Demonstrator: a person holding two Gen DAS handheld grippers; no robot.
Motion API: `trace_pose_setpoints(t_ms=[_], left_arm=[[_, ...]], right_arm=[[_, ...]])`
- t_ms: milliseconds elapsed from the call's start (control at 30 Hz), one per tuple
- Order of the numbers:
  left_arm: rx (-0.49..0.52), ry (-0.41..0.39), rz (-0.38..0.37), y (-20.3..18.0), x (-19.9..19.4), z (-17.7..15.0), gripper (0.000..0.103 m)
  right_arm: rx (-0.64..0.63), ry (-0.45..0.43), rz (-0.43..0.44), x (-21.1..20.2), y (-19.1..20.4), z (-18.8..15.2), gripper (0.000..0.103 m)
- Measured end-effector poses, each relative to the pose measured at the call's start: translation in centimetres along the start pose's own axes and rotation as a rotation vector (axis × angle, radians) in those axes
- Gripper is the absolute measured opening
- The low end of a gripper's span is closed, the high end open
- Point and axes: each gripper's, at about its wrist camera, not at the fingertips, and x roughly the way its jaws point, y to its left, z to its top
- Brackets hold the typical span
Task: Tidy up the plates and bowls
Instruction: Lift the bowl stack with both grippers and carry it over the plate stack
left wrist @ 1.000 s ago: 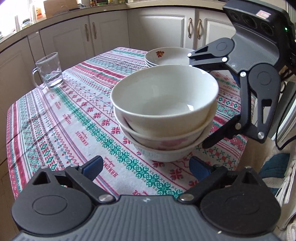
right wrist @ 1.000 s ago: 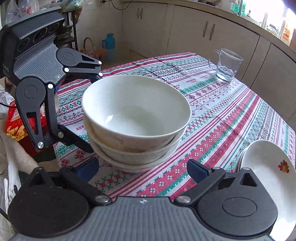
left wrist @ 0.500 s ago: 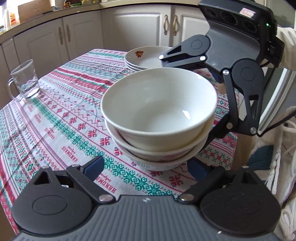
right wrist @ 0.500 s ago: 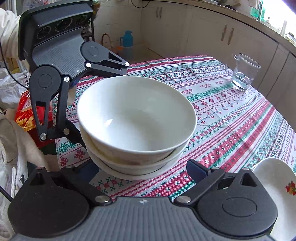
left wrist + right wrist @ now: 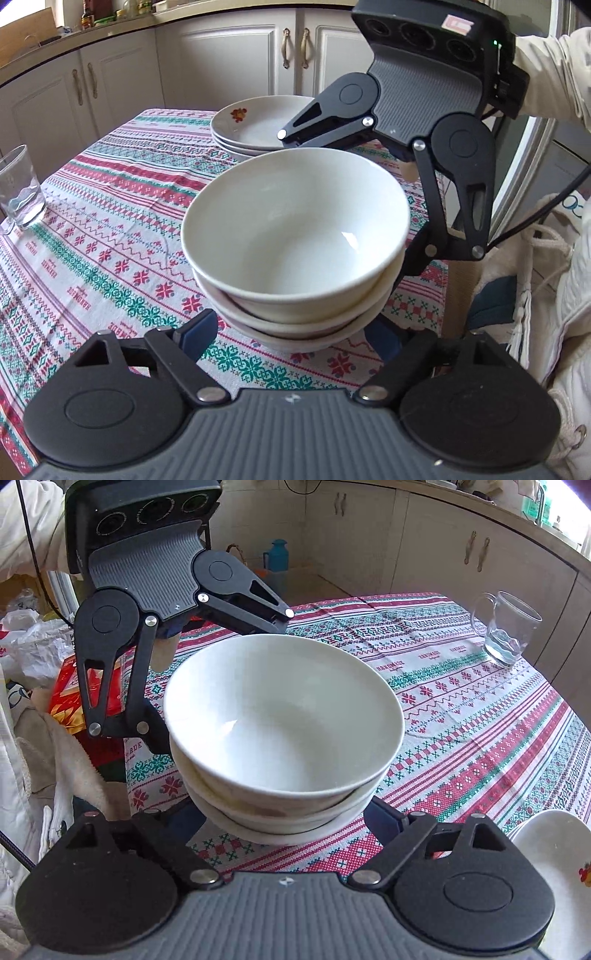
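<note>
Bowls [image 5: 295, 240], three nested, sit on the worktop's [image 5: 92, 236] patterned cloth with your grippers cupping them from opposite sides; your left gripper [image 5: 291, 332] and right gripper [image 5: 284, 819] are spread wide around the stack's base, nearer it than a second ago; a two-handed lift looks imminent; beyond the bowls the plates [image 5: 258, 125] wait stacked; the glass mug [image 5: 506, 631] stands well apart.

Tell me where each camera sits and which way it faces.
Left wrist: on the left gripper, facing the bowl stack and right gripper; the plates lie beyond, a sleeve shows.
Right wrist: on the right gripper, facing the left gripper across the stack.
Shared: bowls, glass mug, tablecloth.
</note>
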Motion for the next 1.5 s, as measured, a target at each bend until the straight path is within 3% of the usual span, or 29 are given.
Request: trace_pose_setpoints(t_ms=[433, 933, 1233, 1500], left_arm=[[0.029, -0.007, -0.053, 0.7, 0.4, 0.0, 0.086], [0.036, -0.017, -0.029, 0.1, -0.1, 0.2, 0.086], [0.058, -0.038, -0.015, 0.0, -0.4, 3.2, 0.086], [0.114, -0.075, -0.02, 0.7, 1.8, 7.9, 0.086]], right_arm=[[0.003, 0.012, 0.027, 0.1, -0.2, 0.2, 0.09], [0.023, 0.023, 0.035, 0.0, -0.4, 0.4, 0.089], [0.007, 0.008, 0.007, -2.6, -1.4, 0.7, 0.089], [-0.003, 0.009, -0.077, -5.9, -3.7, -0.2, 0.089]])
